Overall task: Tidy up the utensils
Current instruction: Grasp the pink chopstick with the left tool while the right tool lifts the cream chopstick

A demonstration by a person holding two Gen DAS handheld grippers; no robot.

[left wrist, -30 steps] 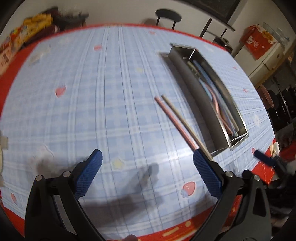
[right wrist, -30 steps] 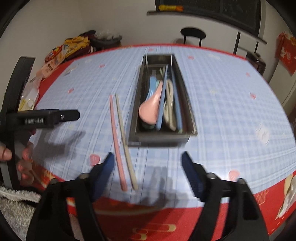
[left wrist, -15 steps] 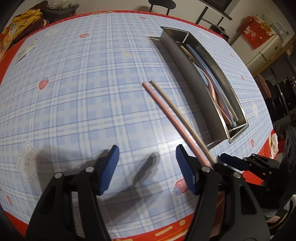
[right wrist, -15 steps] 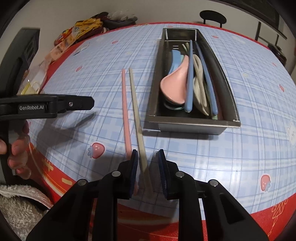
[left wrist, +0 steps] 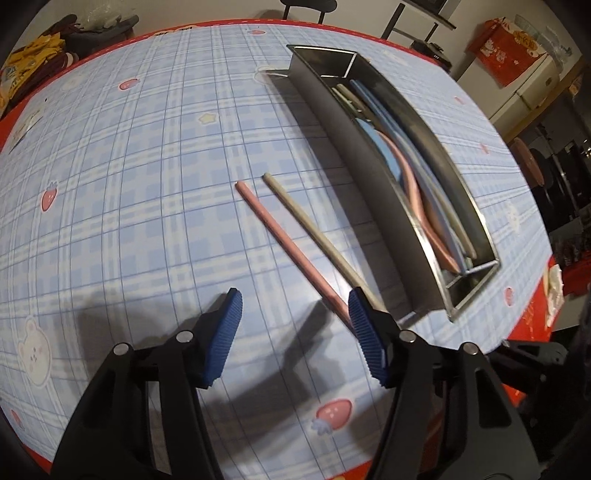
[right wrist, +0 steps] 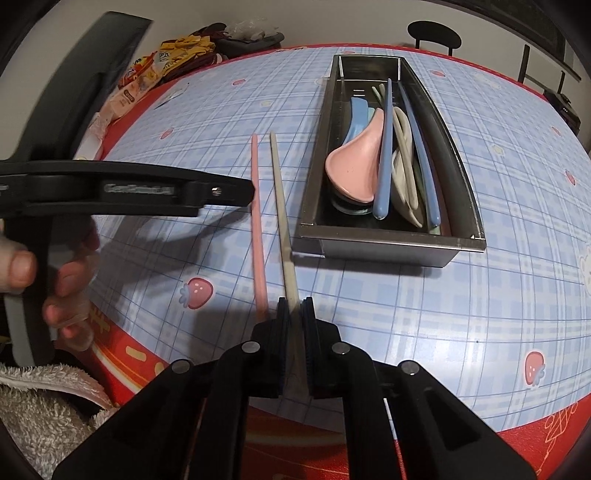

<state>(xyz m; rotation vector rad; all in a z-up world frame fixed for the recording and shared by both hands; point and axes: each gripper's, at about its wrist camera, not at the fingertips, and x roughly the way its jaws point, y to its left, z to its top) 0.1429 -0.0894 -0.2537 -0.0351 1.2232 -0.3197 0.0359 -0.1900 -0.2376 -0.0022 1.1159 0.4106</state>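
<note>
A pink chopstick (left wrist: 280,236) and a beige chopstick (left wrist: 314,236) lie side by side on the blue plaid tablecloth, left of a long steel utensil tray (left wrist: 373,173). The tray (right wrist: 384,242) holds a pink spoon (right wrist: 354,170), blue chopsticks (right wrist: 384,155) and pale utensils. My right gripper (right wrist: 294,314) is shut on the near end of the beige chopstick (right wrist: 281,199); the pink chopstick (right wrist: 256,229) lies just left of it. My left gripper (left wrist: 293,314) is open and empty, its right pad beside the pink chopstick's near end. It also shows in the right wrist view (right wrist: 236,192).
Snack packets and clothes (right wrist: 173,66) are piled at the table's far left edge. A towel (right wrist: 40,410) lies below the near edge. A black stool (right wrist: 434,35) and a red box (left wrist: 509,55) stand beyond the table.
My right gripper moved forward and closed from wide open onto the beige chopstick's near end. My left gripper narrowed somewhat and moved right toward the chopsticks.
</note>
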